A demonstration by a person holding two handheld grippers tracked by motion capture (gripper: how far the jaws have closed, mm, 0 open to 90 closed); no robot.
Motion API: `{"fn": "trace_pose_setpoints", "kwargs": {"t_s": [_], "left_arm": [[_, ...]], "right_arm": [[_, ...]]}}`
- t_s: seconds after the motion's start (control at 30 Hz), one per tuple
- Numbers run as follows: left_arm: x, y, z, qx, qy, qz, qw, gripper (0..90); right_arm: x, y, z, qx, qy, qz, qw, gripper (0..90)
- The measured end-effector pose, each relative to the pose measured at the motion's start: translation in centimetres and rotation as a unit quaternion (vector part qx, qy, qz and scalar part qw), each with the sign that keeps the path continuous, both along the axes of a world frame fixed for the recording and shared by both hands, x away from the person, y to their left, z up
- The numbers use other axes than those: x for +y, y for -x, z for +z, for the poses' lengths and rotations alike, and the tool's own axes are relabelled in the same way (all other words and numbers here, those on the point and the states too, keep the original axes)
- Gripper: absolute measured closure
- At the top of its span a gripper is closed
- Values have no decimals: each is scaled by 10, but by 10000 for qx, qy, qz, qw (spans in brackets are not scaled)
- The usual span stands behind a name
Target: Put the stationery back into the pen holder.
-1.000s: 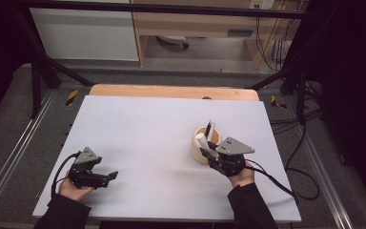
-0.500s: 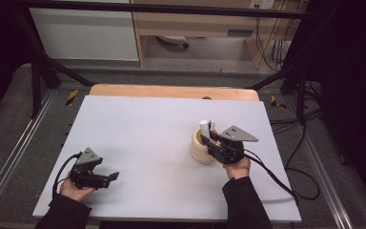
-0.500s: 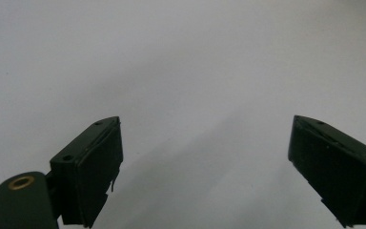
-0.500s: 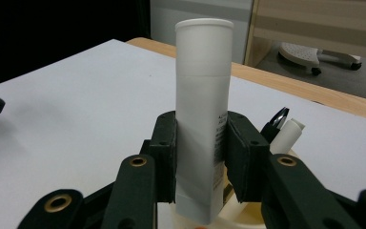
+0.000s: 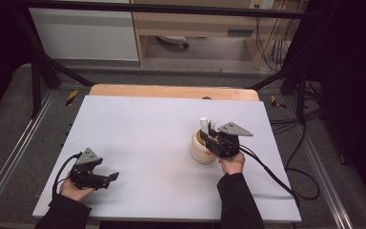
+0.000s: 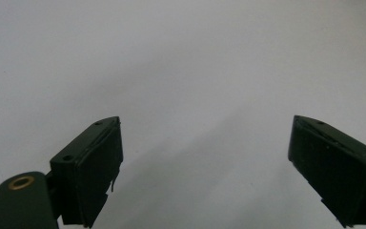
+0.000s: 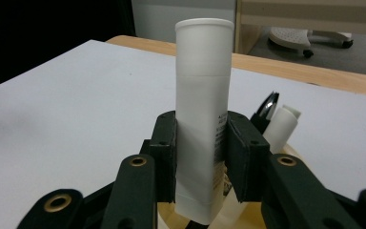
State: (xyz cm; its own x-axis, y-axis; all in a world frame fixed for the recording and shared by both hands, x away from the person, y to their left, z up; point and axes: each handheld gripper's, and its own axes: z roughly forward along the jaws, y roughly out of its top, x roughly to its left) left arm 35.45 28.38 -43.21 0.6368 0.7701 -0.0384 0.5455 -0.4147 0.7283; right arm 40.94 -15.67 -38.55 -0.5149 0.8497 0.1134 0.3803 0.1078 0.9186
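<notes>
The right gripper [image 7: 201, 157] has its two black jaws clamped on a white tube [image 7: 203, 95], smooth plastic, round cap on top, flat crimped end at the bottom, some fine print down one side. The tube stands upright, its lower end just over the mouth of a round wooden cup [image 5: 201, 148]. The cup is pale, turned wood with a ribbed side, and a smaller white tube [image 7: 281, 126] plus a black round-rimmed thing [image 7: 268, 106] lean inside it.

The left gripper [image 6: 205, 167] sits low at the near left of the table, jaws spread wide with nothing between them, just matte tabletop underneath.

The table [image 5: 143, 129] is a flat pale grey sheet over a wooden top [image 5: 171, 90] that peeks out at the far edge. Grey floor around it, black frame bars, a white cabinet [image 5: 86, 33] and cables behind.

Compared with a second ago, the right gripper and tube have shifted further back over the cup and a bit lower; the left one hasn't budged.
</notes>
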Motion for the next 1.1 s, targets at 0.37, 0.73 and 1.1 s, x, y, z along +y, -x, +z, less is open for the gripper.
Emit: {"fn": "trace_pose_setpoints", "kwargs": {"t_s": [0.37, 0.73, 1.1], "left_arm": [[0, 0, 0, 0, -18, -2, 10000, 115], [0, 0, 0, 3, -12, -4, 10000, 115], [0, 0, 0, 12, -12, -3, 10000, 115]], "right_arm": [[-8, 1, -13, 167, -52, -96, 9998, 668], [-11, 6, -12, 75, -57, -15, 10000, 588], [-20, 17, 2, 131, 176, 339, 9992, 292]]}}
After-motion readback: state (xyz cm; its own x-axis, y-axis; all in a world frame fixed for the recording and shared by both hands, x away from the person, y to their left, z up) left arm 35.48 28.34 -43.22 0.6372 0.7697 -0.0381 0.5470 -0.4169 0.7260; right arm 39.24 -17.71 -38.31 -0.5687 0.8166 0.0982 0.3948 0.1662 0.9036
